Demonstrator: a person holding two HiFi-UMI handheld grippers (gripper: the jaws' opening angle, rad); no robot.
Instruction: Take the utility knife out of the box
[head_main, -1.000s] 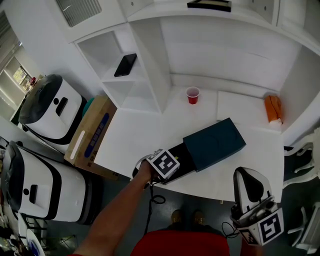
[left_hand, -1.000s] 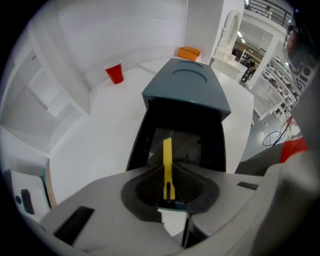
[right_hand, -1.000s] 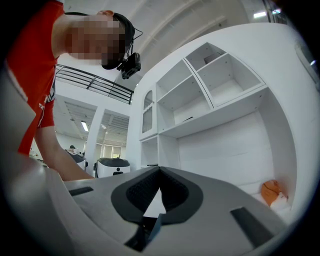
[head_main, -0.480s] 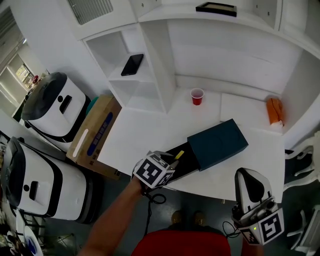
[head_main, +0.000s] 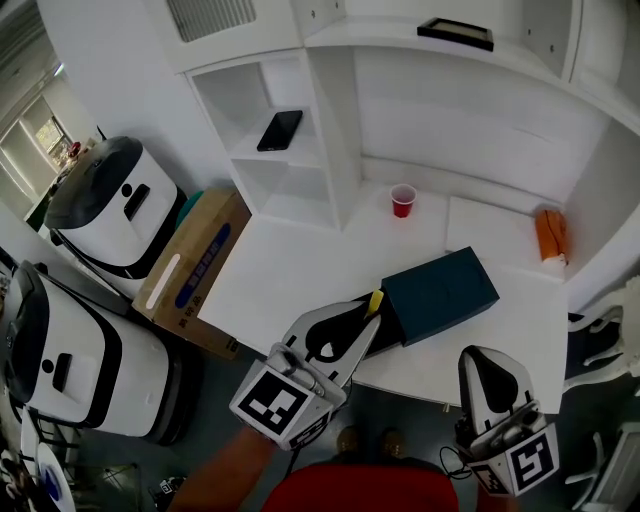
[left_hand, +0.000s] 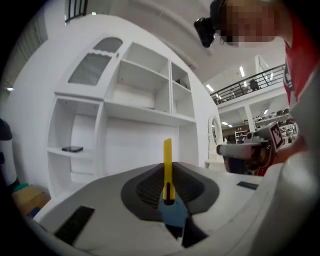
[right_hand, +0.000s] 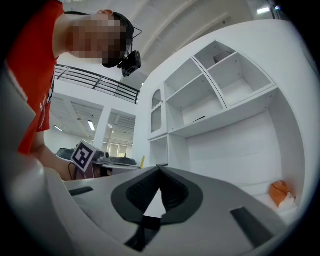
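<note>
Left hand-held gripper (head_main: 368, 320) grasps utility knife (left_hand: 167, 162), yellow tip forward along jaws; right (right_hand: 159, 170) clenched

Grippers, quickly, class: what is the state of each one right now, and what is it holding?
Left gripper: closed on the yellow utility knife.
Right gripper: closed, holding nothing.

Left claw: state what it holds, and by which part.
The left claw grips the yellow utility knife by one end, near its dark slider. The rest of the knife sticks out past the claw's tips.
</note>
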